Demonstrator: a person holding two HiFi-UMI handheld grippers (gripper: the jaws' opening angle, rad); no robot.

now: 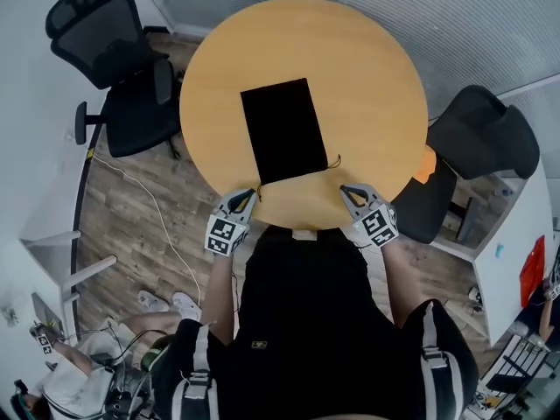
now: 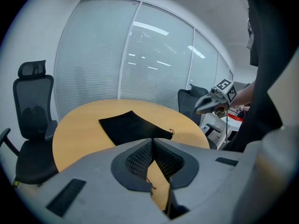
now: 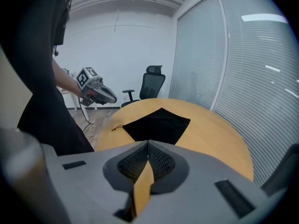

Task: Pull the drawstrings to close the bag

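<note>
Bag [image 1: 284,129] flat at centre of table [image 1: 367,68], long axis running to top of frame, mouth at lower edge. Left gripper [image 1: 251,194] closed, seemingly pinching left drawstring [image 1: 257,187]. Right gripper [image 1: 346,190] closed, empty; right drawstring [image 1: 336,161] just up-left of it, apart.

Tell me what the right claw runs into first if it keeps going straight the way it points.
Most likely the black bag, at its near corner on the table; depth is hard to judge.

Bare round table [image 1: 376,77] surrounds the flat bag [image 1: 283,129]; office chairs [image 1: 118,77] crowd its left and right edges.
</note>
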